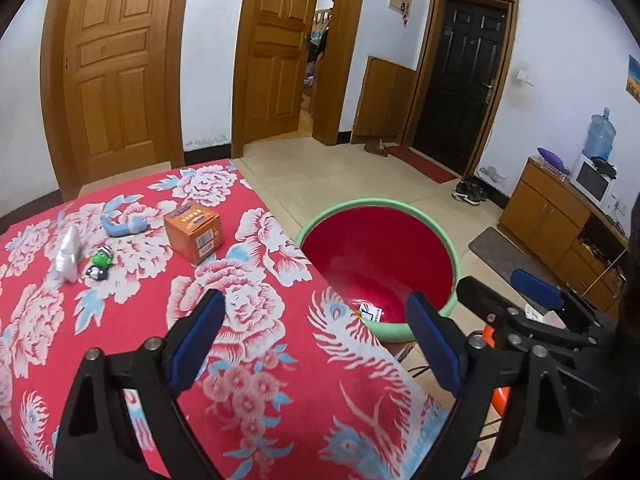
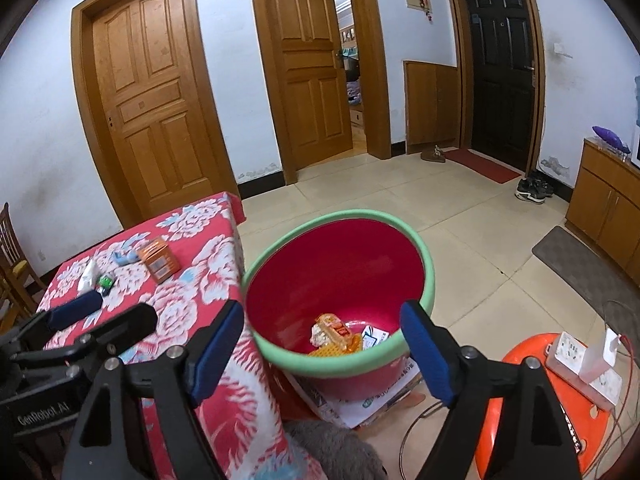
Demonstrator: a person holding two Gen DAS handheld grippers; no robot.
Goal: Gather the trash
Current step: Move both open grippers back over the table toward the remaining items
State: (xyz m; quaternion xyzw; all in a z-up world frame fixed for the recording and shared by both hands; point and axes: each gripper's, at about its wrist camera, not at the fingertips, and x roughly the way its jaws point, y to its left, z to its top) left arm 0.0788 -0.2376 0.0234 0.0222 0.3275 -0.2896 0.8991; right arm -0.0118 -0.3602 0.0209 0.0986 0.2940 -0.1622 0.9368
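While trash (image 2: 334,334) is lying in the red basin (image 2: 340,364) beside the table (image 1: 256,360), orange box (image 1: 193,231), foil packet (image 1: 69,256), green toy (image 1: 100,266) sitting on cloth, left gripper (image 1: 316,344) and right gripper (image 2: 320,346) both hanging spread wide and empty, "GenRobot.AI" showing on the left gripper.

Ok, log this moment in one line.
left gripper: open, empty | right gripper: open, empty | red green-rimmed plastic basin: holds wrappers | orange cardboard box: on table
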